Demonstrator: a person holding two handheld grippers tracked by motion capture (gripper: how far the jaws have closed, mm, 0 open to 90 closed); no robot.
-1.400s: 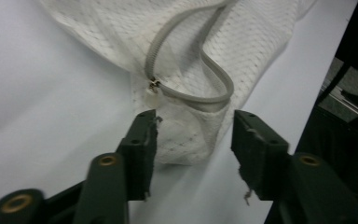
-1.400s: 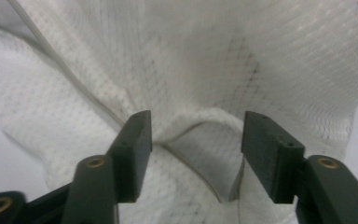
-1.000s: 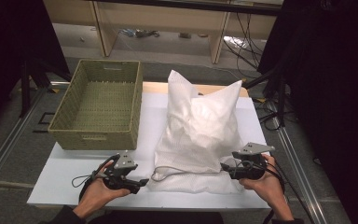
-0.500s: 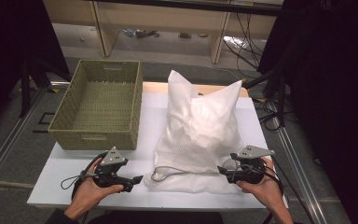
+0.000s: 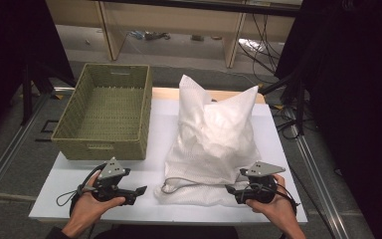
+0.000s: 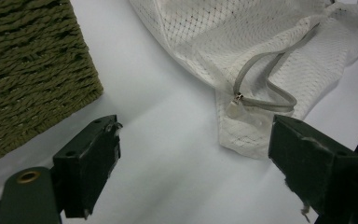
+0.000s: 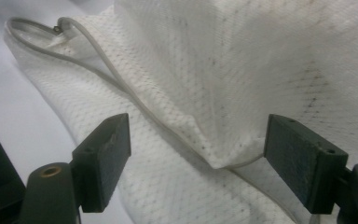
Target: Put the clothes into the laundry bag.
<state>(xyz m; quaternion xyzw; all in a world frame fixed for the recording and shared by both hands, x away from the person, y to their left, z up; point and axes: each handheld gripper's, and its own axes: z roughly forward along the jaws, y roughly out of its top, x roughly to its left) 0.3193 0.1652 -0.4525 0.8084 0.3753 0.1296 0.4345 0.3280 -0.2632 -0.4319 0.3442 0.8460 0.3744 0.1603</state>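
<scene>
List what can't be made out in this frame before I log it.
- Contents of the mesh bag: hidden by its own white netting, all views.
- Zipper: its far end runs off the left gripper view's top edge.
- Basket near inside wall: hidden by its rim, high view.

The left tool (image 5: 140,189) has drawn back from the mesh bag (image 5: 211,144) toward the table's near-left edge.

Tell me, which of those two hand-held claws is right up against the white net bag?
The right gripper: its open jaws sit against the mesh bag at its near right edge. The left gripper, also open, points at the bag across bare white table.
</scene>
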